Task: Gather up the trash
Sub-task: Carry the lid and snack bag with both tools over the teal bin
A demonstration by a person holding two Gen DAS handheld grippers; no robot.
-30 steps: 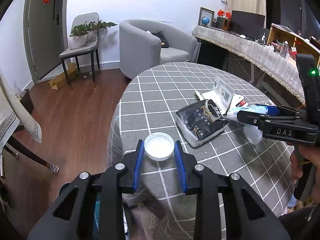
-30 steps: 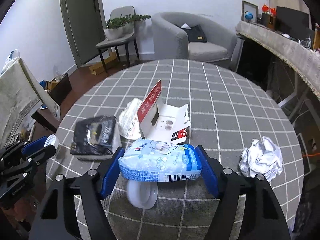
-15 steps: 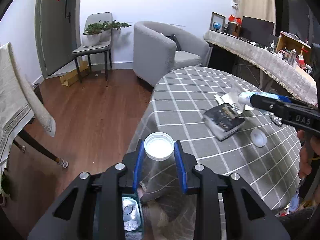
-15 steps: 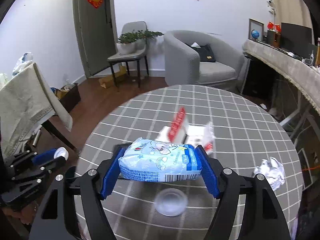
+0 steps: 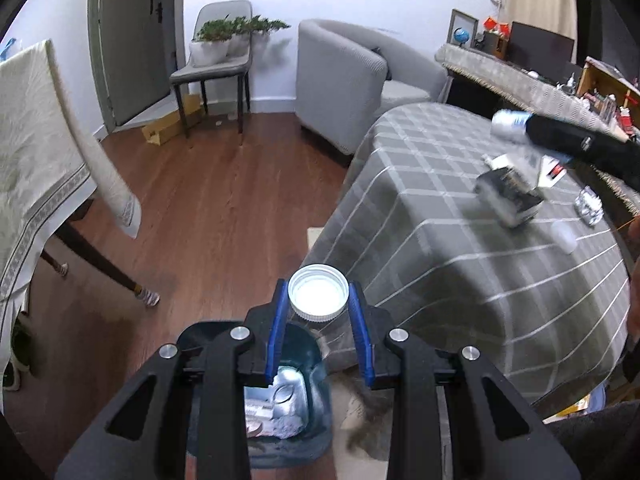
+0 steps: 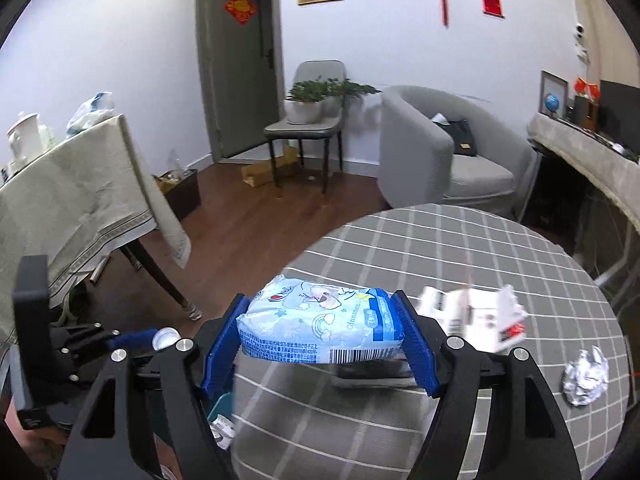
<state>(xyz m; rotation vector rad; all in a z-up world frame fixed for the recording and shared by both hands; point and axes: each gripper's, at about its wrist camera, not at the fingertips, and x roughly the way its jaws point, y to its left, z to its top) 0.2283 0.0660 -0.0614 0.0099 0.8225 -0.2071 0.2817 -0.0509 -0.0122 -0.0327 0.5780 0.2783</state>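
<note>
In your left wrist view, your left tongs [image 5: 319, 334] are clenched on a clear bottle with a white cap [image 5: 318, 293]; the blue pads [image 5: 277, 336] press its sides just under the cap, and the bottle hangs off the edge of the desk [image 5: 460, 248], directly above the open blue trash bin [image 5: 320, 420] on the wooden floor. Inside the bin you can see pale scraps, too blurred to name. Farther out on the checked desk lie a black packet [image 5: 508, 196], a white carton [image 5: 550, 168] behind it, a small clear cup [image 5: 564, 234] and a ball of foil [image 5: 588, 208], all well apart from your left tongs. Your right tongs enter from the upper right, above the desk, with a pale blue end of the pack showing at their tip. In your right wrist view, your right tongs [image 6: 324, 334] are grasping a light blue tissue pack [image 6: 320, 330] lengthwise, one blue pad at each end, and the pack is held in the air over the near left rim of the desk. The white carton [image 6: 472, 314] sits just beyond the right pad, the foil ball [image 6: 586, 376] lies farther right, and a dark blurred item lies under the pack. Your left tongs, holding the white cap, show at lower left beside the desk.
</note>
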